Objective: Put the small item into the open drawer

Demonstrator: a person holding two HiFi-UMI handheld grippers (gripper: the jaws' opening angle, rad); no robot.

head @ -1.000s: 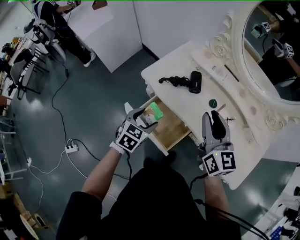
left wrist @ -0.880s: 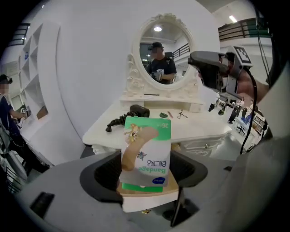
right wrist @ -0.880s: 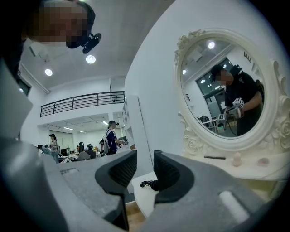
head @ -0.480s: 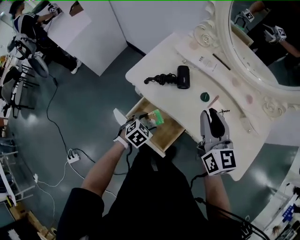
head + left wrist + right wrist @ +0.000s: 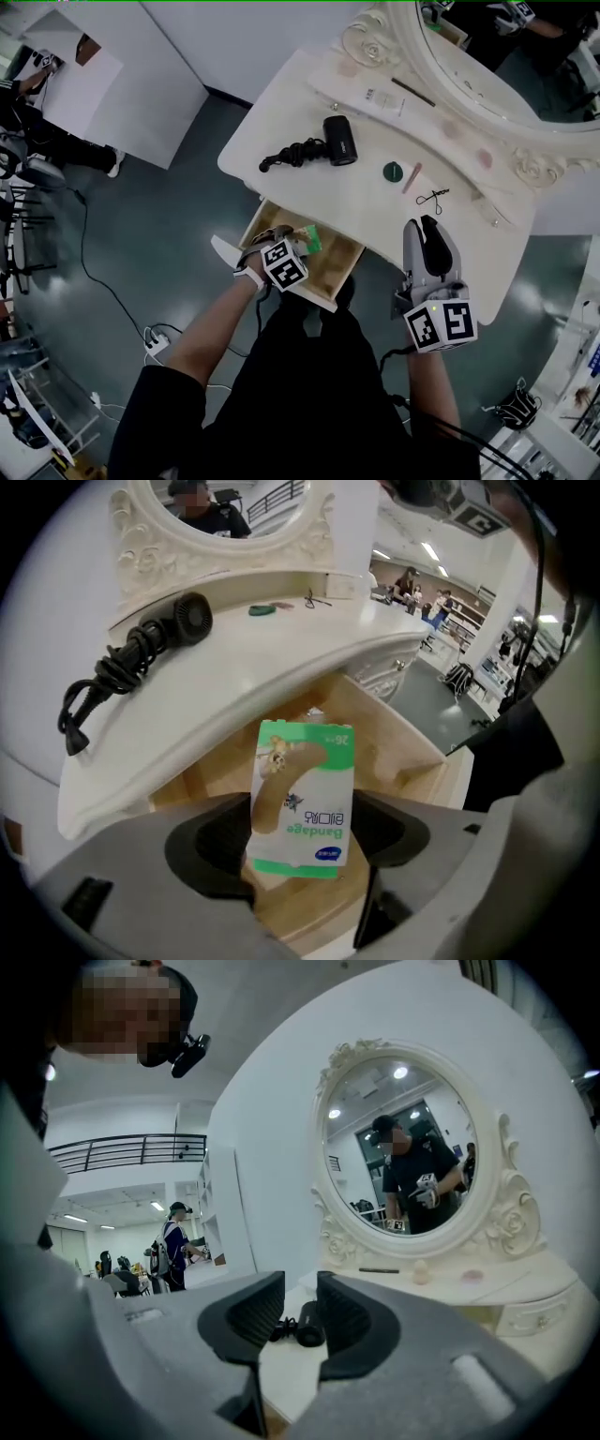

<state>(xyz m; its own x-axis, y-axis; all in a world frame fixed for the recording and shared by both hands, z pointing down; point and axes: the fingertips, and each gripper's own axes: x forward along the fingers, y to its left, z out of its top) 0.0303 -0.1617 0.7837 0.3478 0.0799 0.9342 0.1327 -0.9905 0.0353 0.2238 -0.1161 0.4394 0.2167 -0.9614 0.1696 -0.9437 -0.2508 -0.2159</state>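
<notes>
Left gripper view has the bandage packet (image 5: pixel 302 799) standing upright between the jaws of the left gripper (image 5: pixel 305 860). The jaws grip its lower part, holding it just above the open drawer (image 5: pixel 417 761). The packet is a thin, flat sachet of glossy printed paper or film, white with green borders. It looks almost weightless, bendy and a little slick, so a light pinch near an edge seems enough, and it would likely flutter rather than fall straight. The drawer is pale bare wood with plain walls. Above it spreads the smooth cream table (image 5: pixel 375 202), carrying a black hair dryer (image 5: pixel 338 141) with a coiled cord, under a carved mirror frame (image 5: pixel 525 164). The right gripper (image 5: pixel 298 1312) holds nothing, its ribbed pads closing with a narrow gap left between them.
</notes>
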